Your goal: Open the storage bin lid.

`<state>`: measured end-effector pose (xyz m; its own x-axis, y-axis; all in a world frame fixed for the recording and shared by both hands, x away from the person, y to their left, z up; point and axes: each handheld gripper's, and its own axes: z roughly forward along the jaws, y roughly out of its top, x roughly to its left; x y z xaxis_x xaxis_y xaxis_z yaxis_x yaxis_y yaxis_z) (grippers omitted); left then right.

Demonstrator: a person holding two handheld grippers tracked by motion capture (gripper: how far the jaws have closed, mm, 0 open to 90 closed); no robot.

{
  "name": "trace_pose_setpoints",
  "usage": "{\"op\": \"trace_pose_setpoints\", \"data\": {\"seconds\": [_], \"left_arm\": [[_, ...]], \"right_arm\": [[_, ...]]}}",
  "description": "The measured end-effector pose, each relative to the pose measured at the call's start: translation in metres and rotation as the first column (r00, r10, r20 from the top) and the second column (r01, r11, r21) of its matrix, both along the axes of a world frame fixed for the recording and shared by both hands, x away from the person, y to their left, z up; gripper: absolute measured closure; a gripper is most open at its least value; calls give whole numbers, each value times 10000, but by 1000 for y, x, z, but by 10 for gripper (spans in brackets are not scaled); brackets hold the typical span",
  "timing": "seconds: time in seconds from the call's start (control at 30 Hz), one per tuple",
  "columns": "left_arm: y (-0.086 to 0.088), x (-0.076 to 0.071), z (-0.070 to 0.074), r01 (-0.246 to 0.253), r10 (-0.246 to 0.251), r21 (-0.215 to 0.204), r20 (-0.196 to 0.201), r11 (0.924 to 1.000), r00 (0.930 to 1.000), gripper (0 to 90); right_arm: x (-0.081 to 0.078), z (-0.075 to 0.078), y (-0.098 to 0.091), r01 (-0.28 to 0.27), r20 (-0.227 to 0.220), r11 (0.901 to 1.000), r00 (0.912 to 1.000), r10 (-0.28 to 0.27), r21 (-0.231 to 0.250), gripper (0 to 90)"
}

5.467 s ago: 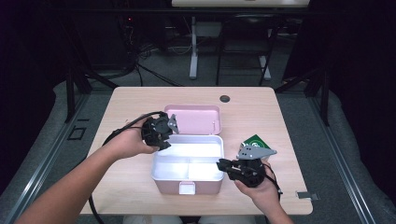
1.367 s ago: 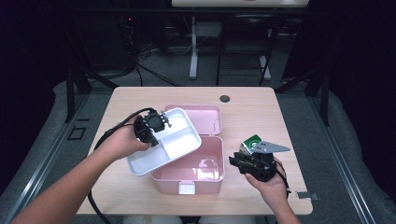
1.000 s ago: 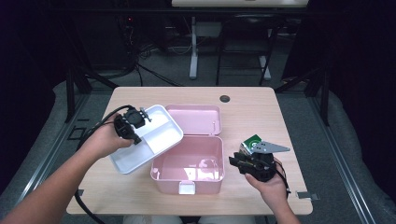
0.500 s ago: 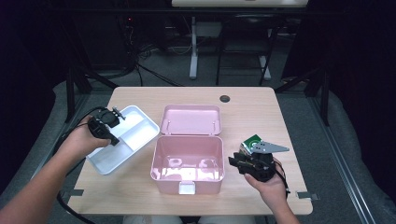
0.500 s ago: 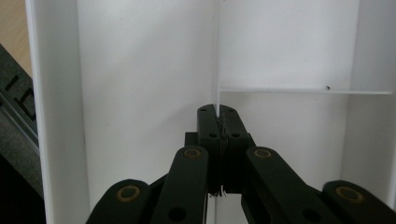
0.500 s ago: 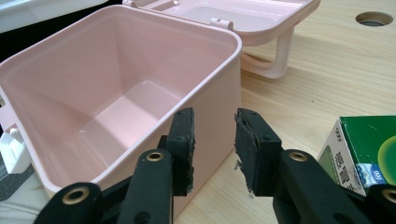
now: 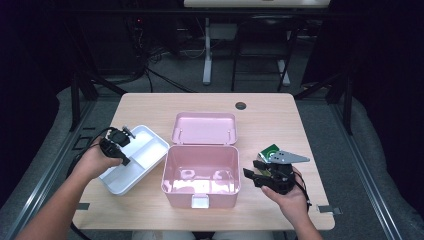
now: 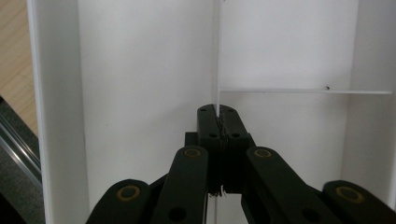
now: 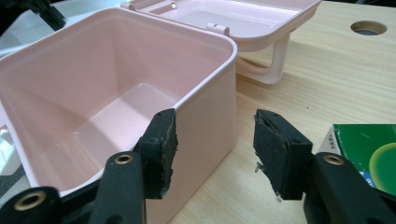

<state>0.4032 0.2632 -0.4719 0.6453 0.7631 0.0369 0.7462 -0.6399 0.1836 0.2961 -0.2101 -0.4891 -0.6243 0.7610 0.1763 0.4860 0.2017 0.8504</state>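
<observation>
White tray lifted out of the pink box and carried to its left.

Earlier the white tray [image 7: 131,160] sat inside the pink box [image 7: 201,175]; it now lies on the wooden table [image 7: 280,120] just left of the box, the left gripper [image 7: 119,142] clamped on its divider wall. The right gripper [image 7: 263,175], at the box's right wall, has just been opening, its pads off the wall. One tray, one box, one green packet [image 7: 267,150] right of the box. Dark room, grey floor.
</observation>
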Motion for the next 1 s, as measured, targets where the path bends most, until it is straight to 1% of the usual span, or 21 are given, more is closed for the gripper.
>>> {"op": "trace_pose_setpoints", "data": {"seconds": [0.17,0.23,0.3,0.33,0.4,0.43,0.47,0.5,0.57,0.6,0.63,0.7,0.73,0.77,0.8,0.83,0.87,0.9,0.93,1.0], "left_arm": [[-2,2,-23,-210,206,-274,-172,9994,9996,896],[-3,3,-30,-219,213,-233,-267,9995,9994,897],[-3,4,-38,-270,264,-171,-359,9995,9990,897],[-3,5,-41,-293,287,-147,-373,9995,9989,896],[-2,5,-45,-361,356,-122,-420,9993,9985,896],[-1,6,-48,-430,424,-140,-434,9990,9982,896],[1,6,-49,-464,457,-139,-452,9988,9979,896],[1,6,-50,-473,468,-99,-522,9988,9975,896],[3,6,-52,-522,516,-111,-508,9986,9974,895],[3,6,-53,-550,542,-150,-541,9984,9971,895],[4,6,-54,-588,578,-187,-534,9981,9969,894],[6,6,-57,-681,663,-307,-556,9972,9962,892],[6,5,-60,-711,692,-318,-568,9970,9960,891],[7,5,-61,-656,642,-227,-591,9976,9962,888],[7,4,-62,-667,652,-203,-680,9976,9956,879],[8,3,-63,-642,624,-223,-755,9977,9952,851],[10,2,-63,-660,631,-370,-744,9971,9952,814],[11,0,-62,-734,697,-451,-790,9963,9944,764],[12,-1,-61,-705,670,-501,-677,9963,9955,704],[12,-4,-59,-709,687,-589,-387,9957,9969,618]], "right_arm": [[5,3,-5,39,-54,10000,10000,-39,-19,435],[7,2,-7,60,-151,10000,9999,-61,-54,431],[9,1,-9,95,-240,9997,9997,-101,-242,415],[10,0,-10,67,-320,9997,9995,-75,-250,408],[13,-1,-10,-159,-530,9993,9985,140,-353,392],[15,-1,-10,-258,-636,9987,9977,229,-447,391],[16,-2,-10,-381,-763,9971,9965,330,-666,391],[17,-2,-9,-463,-742,9946,9965,394,-934,391],[19,-2,-7,-472,-961,9884,9948,335,-1442,380],[21,-1,-6,-491,-1094,9816,9936,291,-1846,380],[22,-1,-5,-514,-1162,9772,9928,277,-2058,379],[27,1,-2,-588,-1441,9624,9894,207,-2653,371],[29,2,-1,-640,-1527,9554,9881,201,-2883,367],[32,3,0,-716,-1653,9467,9860,198,-3141,361],[34,4,1,-728,-1733,9411,9848,153,-3303,354],[36,5,2,-749,-1820,9333,9832,105,-3511,345],[38,6,2,-783,-1861,9275,9825,96,-3655,338],[41,8,3,-881,-1971,9182,9803,111,-3862,333],[44,10,3,-1017,-2022,9069,9792,187,-4088,325],[49,14,4,-1213,-2307,8814,9729,144,-4565,304]]}}
